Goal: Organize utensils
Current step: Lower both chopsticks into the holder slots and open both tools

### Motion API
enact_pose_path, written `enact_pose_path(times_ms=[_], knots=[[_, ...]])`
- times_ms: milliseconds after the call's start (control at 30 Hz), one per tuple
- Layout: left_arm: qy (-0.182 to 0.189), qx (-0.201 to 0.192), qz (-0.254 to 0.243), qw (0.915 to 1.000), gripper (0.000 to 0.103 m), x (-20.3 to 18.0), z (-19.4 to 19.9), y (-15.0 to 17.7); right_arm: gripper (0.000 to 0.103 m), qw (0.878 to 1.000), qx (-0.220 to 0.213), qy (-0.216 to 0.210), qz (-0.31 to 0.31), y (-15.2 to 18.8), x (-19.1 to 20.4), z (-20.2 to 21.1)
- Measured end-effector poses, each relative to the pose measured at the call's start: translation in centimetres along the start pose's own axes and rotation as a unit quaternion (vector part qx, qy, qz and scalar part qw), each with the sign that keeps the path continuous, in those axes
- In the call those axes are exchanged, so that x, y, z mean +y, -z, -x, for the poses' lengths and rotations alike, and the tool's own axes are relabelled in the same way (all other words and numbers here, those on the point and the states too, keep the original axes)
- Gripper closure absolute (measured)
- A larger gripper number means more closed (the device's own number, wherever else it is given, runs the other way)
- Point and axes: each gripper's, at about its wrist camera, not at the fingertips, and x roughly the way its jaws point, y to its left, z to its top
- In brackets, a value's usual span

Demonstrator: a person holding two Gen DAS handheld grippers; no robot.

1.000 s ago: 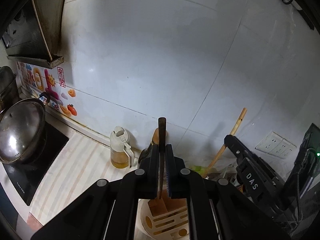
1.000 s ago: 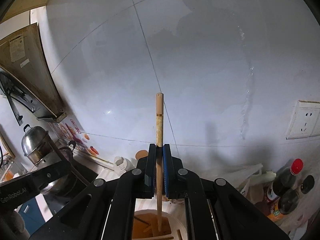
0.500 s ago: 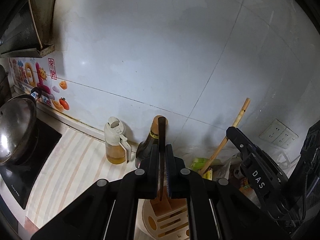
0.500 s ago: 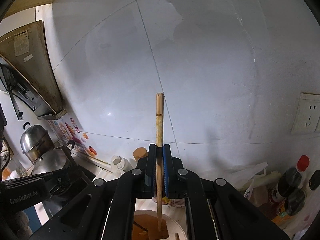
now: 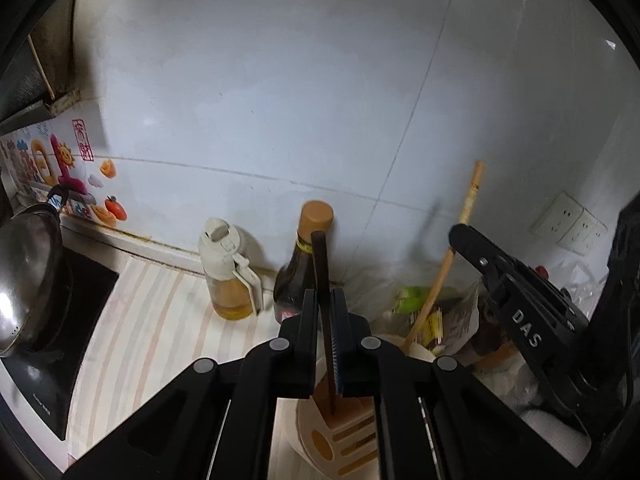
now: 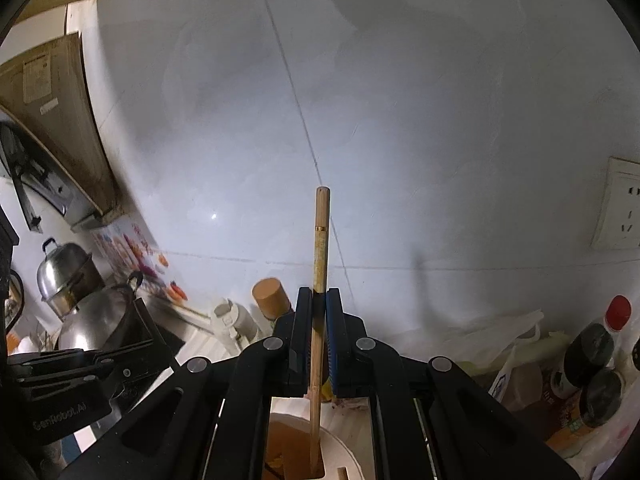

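Step in hand: inserting 2 utensils into the utensil holder point(image 5: 348, 432), a cream round caddy with slotted openings directly below both sets of jaws. The right gripper point(image 6: 319, 336) is clamped on a pale wooden chopstick point(image 6: 321, 240); the left gripper point(image 5: 327, 328) is clamped on a dark, flat utensil handle point(image 5: 320, 264). Both lower ends enter the holder. Next move likely requires releasing each item once seated.

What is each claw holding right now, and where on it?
Left claw grips a dark-handled utensil partway down its handle. Right claw grips a wooden-handled utensil mid-handle. Both lower ends reach into the holder.
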Motion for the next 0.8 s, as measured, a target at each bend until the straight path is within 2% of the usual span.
enact_pose_path(times_ms=[167, 333, 367, 400, 433, 467, 500, 533, 633, 667, 700, 800], knots=[[0.005, 0.022, 0.0, 0.9997, 0.099, -0.2, -0.8, 0.6, 0.096, 1.0, 0.017, -0.007, 0.011, 0.2, 0.3, -0.6], [0.003, 0.037, 0.028, 0.9989, 0.094, 0.3, -0.3, 0.5, 0.095, 0.998, 0.049, -0.028, 0.012, 0.4, 0.4, -0.6], [0.004, 0.037, 0.035, 0.9987, 0.089, 0.5, -0.1, 0.5, 0.094, 0.998, 0.058, -0.034, 0.009, 0.4, 0.3, -0.5], [0.006, 0.037, 0.047, 0.9982, 0.083, 0.8, 0.3, 0.4, 0.084, 0.997, 0.064, -0.039, 0.006, 0.4, 0.2, -0.3], [0.004, 0.036, 0.052, 0.998, 0.062, 0.9, 0.6, 0.3, 0.068, 0.997, 0.067, -0.043, 0.0, 0.4, 0.0, -0.1], [-0.001, 0.03, 0.056, 0.998, 0.034, 1.0, 1.1, 0.3, 0.061, 0.997, 0.065, -0.047, -0.009, 0.4, -0.2, 0.4], [-0.01, 0.015, 0.061, 0.998, 0.024, 1.1, 1.9, 0.3, 0.051, 0.997, 0.062, -0.051, -0.014, 0.3, -0.5, 1.1], [-0.016, 0.008, 0.064, 0.9978, 0.016, 1.2, 2.5, 0.3, 0.048, 0.997, 0.059, -0.049, -0.018, 0.3, -0.7, 1.7], [-0.032, -0.002, 0.073, 0.9968, 0.013, 1.6, 4.0, 0.6, 0.042, 0.997, 0.051, -0.044, -0.033, 0.0, -1.5, 3.5], [-0.044, -0.008, 0.073, 0.9964, 0.004, 1.7, 4.6, 0.9, 0.04, 0.997, 0.049, -0.038, -0.036, -0.1, -1.7, 4.1], [-0.052, -0.015, 0.072, 0.9959, 0.0, 1.7, 5.1, 1.1, 0.037, 0.998, 0.047, -0.031, -0.041, -0.1, -2.0, 4.8], [-0.085, -0.03, 0.076, 0.993, 0.0, 1.8, 6.5, 2.3, 0.025, 0.997, 0.049, -0.01, -0.057, -0.1, -3.0, 6.6]])
